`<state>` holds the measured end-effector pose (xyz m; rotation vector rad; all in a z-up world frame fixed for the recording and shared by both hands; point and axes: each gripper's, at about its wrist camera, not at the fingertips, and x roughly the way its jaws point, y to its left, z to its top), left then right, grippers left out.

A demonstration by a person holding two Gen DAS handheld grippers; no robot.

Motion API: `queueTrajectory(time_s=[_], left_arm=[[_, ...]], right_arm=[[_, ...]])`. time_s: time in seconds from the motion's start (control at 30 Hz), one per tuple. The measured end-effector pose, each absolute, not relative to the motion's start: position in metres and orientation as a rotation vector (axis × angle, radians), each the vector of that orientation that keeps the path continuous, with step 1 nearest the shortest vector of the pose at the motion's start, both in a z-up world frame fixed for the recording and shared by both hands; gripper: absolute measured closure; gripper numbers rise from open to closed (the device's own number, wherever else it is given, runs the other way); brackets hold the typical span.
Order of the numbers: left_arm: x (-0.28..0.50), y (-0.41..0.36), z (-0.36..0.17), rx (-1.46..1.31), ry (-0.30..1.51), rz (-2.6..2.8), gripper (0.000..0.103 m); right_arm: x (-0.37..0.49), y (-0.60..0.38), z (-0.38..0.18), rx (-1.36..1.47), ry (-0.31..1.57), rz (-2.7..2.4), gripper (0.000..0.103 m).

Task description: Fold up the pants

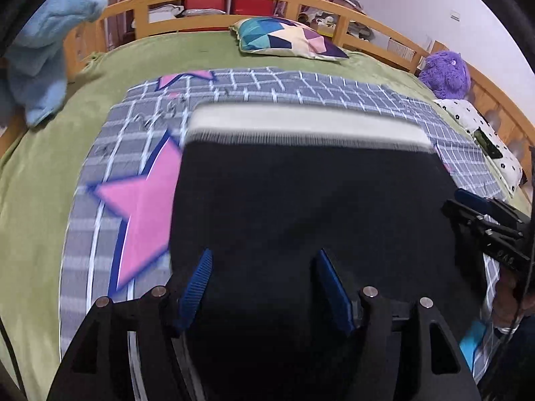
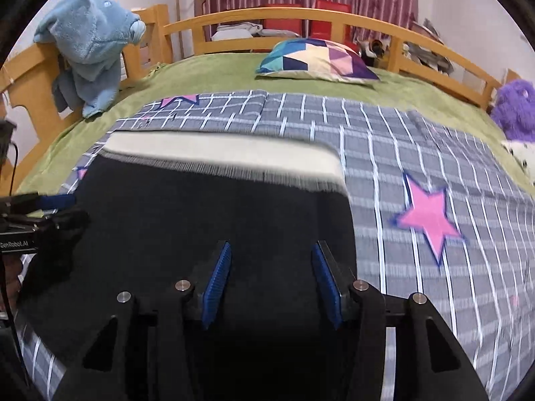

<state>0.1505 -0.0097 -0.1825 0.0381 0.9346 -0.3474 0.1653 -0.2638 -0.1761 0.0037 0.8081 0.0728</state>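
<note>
Both hand-held grippers (image 1: pixel 264 257) (image 2: pixel 271 250) hover open above black pants (image 1: pixel 301 200).

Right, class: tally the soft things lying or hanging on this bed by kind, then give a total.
Pants: 1
Plush toys: 2, blue and purple
Patterned pillow: 1
Star blanket: 1
Total: 5

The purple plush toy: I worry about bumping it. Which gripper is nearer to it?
Right. The right gripper works the pants' side toward the purple plush toy; the left gripper is beyond it.
</note>
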Motion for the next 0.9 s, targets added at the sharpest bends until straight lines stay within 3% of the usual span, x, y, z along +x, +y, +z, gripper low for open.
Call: queueTrajectory(time_s=[0.4, 0.63, 0.77, 0.9], left_arm=[[0.051, -0.007, -0.171, 0.026, 0.946, -0.272, 0.035], [0.009, 0.002, -0.119, -0.004, 0.823, -0.239, 0.035], [-0.011, 0.004, -0.096, -0.026, 0.781, -0.236, 0.031], [-0.025, 0.002, -0.077, -0.010, 0.741, -0.227, 0.028]], right_arm=[[0.061, -0.264, -0.193, 0.139, 0.910, 0.061, 0.051], [0.030, -0.259, -0.146, 0.175, 0.858, 0.024, 0.051], [0.011, -0.256, -0.109, 0.184, 0.810, -0.011, 0.039], [-0.009, -0.251, -0.081, 0.185, 0.764, -0.053, 0.033]])
